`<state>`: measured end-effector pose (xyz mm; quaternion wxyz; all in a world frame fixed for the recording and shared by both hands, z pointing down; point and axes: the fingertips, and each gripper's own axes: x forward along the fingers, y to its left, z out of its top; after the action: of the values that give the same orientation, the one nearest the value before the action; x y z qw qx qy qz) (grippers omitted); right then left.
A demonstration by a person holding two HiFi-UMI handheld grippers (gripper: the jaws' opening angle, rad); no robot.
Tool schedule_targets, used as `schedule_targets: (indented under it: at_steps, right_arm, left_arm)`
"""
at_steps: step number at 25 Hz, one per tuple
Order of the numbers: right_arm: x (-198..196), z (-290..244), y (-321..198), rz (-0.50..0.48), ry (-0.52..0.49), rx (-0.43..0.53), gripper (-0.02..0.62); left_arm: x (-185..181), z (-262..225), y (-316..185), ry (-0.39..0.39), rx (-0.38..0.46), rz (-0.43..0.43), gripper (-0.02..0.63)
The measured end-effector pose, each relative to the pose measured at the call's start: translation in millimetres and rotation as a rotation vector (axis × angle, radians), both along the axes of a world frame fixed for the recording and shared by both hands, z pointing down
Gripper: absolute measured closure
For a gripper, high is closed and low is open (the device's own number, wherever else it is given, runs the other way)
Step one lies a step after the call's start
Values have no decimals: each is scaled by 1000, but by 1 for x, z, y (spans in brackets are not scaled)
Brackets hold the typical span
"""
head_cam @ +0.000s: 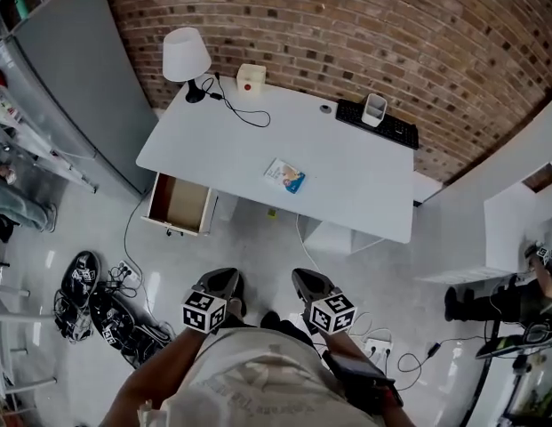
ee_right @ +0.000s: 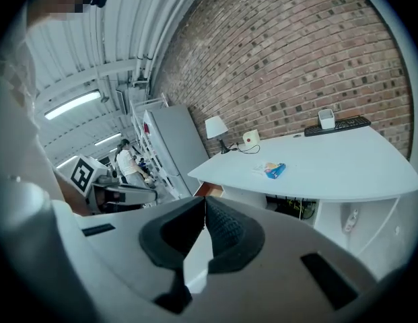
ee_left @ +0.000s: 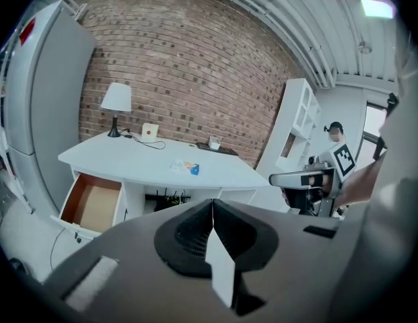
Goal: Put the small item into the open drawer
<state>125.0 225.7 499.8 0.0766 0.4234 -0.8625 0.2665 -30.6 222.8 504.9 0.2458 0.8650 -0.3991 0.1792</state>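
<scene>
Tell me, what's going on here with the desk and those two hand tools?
A person stands back from the desk, holding a gripper in each hand. The left gripper and right gripper are both shut and empty. The small item lies on the desk, untouched. The drawer at the desk's left end stands open and looks empty.
</scene>
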Motion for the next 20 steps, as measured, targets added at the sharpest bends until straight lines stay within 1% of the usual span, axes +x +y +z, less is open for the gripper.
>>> schedule_targets:
  at_steps: [4, 11, 20]
  right_arm:
    - [0, -6, -24, 48, 16, 7, 589]
    - [-12, -7, -60, 106, 43, 7, 589]
    - [-25, -9, -100, 203, 86, 0, 589]
  left_arm:
    - [-2, -1, -27, 12, 5, 44, 599]
    - [-20, 7, -72, 25, -7, 86, 599]
    - [-29, 8, -130, 59, 4, 178, 598]
